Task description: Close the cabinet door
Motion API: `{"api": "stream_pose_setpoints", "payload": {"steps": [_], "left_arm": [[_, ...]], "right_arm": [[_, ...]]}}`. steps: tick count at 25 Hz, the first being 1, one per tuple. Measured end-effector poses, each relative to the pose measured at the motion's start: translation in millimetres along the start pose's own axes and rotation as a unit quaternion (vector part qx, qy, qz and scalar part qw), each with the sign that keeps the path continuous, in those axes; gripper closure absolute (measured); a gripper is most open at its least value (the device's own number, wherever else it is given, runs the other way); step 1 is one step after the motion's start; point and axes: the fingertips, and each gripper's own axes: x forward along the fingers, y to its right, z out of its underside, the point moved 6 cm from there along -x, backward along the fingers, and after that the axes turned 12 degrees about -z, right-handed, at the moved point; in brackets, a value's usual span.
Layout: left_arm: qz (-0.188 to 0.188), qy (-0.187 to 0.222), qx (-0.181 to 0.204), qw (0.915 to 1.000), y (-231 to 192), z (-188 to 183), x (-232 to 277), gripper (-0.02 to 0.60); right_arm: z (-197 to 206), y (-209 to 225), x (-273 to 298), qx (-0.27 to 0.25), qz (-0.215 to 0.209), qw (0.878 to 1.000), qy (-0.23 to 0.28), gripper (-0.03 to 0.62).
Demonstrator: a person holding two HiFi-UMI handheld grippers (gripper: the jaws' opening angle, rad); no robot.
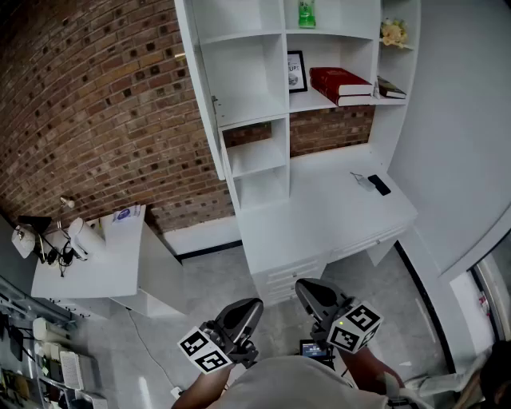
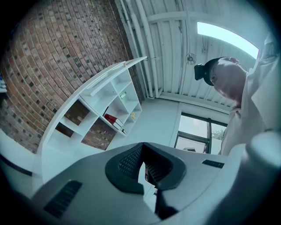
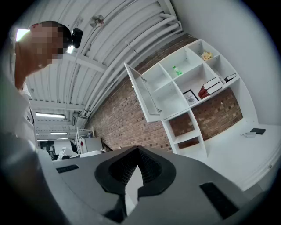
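The white shelf unit (image 1: 263,96) stands against the brick wall ahead. Its cabinet door (image 1: 198,88) hangs open at the unit's upper left and shows nearly edge-on in the head view. From the right gripper view the door (image 3: 142,94) swings out to the left, baring an empty compartment. In the left gripper view the door (image 2: 116,72) shows as a thin white panel. My left gripper (image 1: 249,307) (image 2: 143,147) and right gripper (image 1: 307,289) (image 3: 137,151) are held low and close to my body, well short of the cabinet. Both are shut and hold nothing.
A white desk (image 1: 319,216) with drawers juts out below the shelves and carries a phone (image 1: 379,184). Red books (image 1: 339,82), a framed picture (image 1: 296,70) and a green bottle (image 1: 306,13) fill the shelves. A small white side table (image 1: 96,264) stands at the left.
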Motion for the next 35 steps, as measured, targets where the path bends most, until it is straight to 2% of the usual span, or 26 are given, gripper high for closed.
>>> {"api": "stream_pose_setpoints", "payload": {"steps": [16,22,35], "left_arm": [[-0.008,-0.007,-0.001,0.9999,6,7,15,0.574],[-0.018,-0.009,-0.001,0.9998,6,10,18,0.574],[-0.048,0.012,0.008,0.9987,7,14,39,0.574]], "right_arm": [[-1,15,-11,-0.001,0.002,1.000,-0.013,0.568],[-4,20,-16,-0.016,0.007,1.000,-0.008,0.566],[-15,55,-32,-0.027,0.012,0.999,-0.014,0.565]]}}
